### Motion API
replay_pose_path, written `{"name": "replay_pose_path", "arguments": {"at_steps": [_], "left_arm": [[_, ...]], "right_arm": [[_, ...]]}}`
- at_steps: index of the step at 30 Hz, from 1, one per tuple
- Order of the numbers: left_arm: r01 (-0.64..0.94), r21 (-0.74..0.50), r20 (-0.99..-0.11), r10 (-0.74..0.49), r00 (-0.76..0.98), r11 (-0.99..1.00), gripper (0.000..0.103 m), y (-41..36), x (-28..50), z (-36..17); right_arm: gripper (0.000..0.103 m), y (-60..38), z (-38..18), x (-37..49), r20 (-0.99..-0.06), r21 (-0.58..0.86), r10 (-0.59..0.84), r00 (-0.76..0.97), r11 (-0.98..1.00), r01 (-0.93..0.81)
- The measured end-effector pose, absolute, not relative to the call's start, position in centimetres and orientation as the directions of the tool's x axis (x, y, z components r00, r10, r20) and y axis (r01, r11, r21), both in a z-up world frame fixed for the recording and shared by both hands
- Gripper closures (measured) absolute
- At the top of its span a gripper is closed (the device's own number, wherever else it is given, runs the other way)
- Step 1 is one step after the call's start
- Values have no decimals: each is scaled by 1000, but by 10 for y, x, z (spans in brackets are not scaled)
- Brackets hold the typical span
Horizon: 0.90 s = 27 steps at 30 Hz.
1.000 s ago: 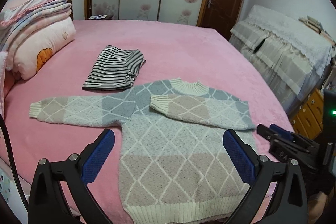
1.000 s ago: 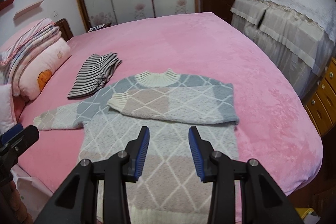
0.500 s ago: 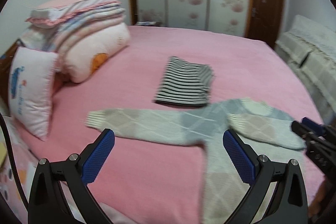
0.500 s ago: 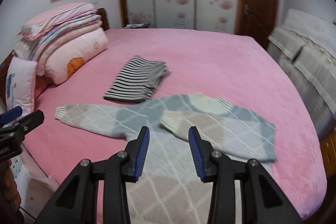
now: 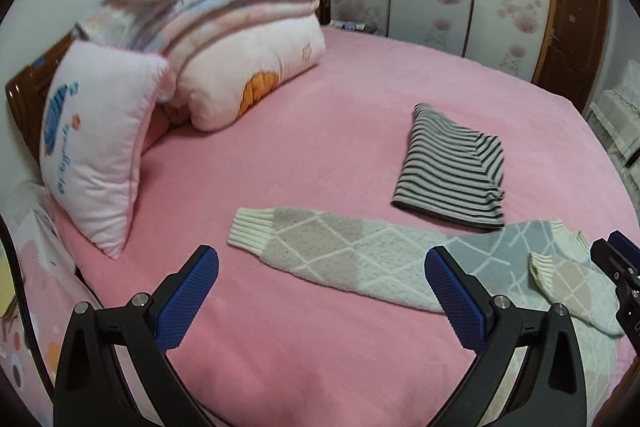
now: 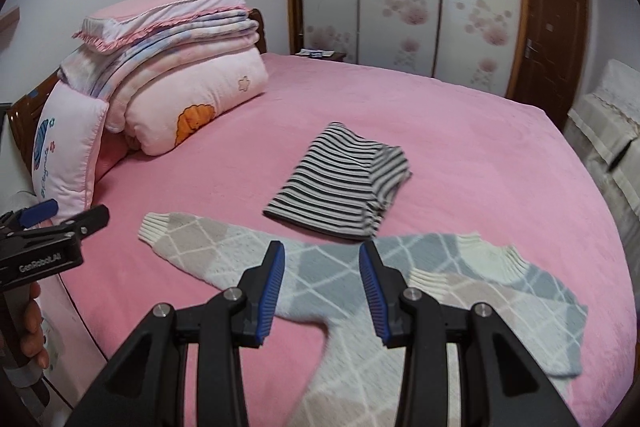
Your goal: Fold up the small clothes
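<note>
swung left off the sweater (image 5: 360,259) body toward its flat outstretched sleeve (image 6: 192,239) on the bed (image 5: 320,131), left gripper (image 5: 320,291) wide apart, right gripper (image 6: 322,291) part-open, both empty, likely to fold it inward.

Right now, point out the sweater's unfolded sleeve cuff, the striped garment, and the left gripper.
unfolded sleeve cuff (image 6: 154,227), right wrist view, on the cream ribbed end.
striped garment (image 6: 340,183), right wrist view, middle of the folded top face.
left gripper (image 5: 320,301), left wrist view, midway between its fingertips, over the bedspread.
</note>
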<state>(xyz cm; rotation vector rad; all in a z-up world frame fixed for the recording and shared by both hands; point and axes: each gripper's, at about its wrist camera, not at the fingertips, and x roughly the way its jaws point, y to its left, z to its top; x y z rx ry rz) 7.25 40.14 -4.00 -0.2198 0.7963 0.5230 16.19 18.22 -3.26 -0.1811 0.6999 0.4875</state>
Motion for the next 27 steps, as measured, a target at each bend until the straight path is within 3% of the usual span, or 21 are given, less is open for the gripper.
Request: {"name": "replay_pose_path", "arguments": {"at_steps": [9, 19, 27], "left_arm": [[-575, 12, -821, 336, 461, 818, 1, 479, 113, -111], [-674, -89, -929, 182, 321, 733, 22, 561, 139, -194], [-757, -185, -954, 70, 291, 627, 28, 594, 149, -245]], "right_arm": [[64, 235, -92, 197, -720, -1, 351, 599, 862, -507], [64, 261, -149, 219, -787, -18, 297, 540, 865, -501], [64, 262, -167, 213, -803, -33, 280, 526, 860, -509]]}}
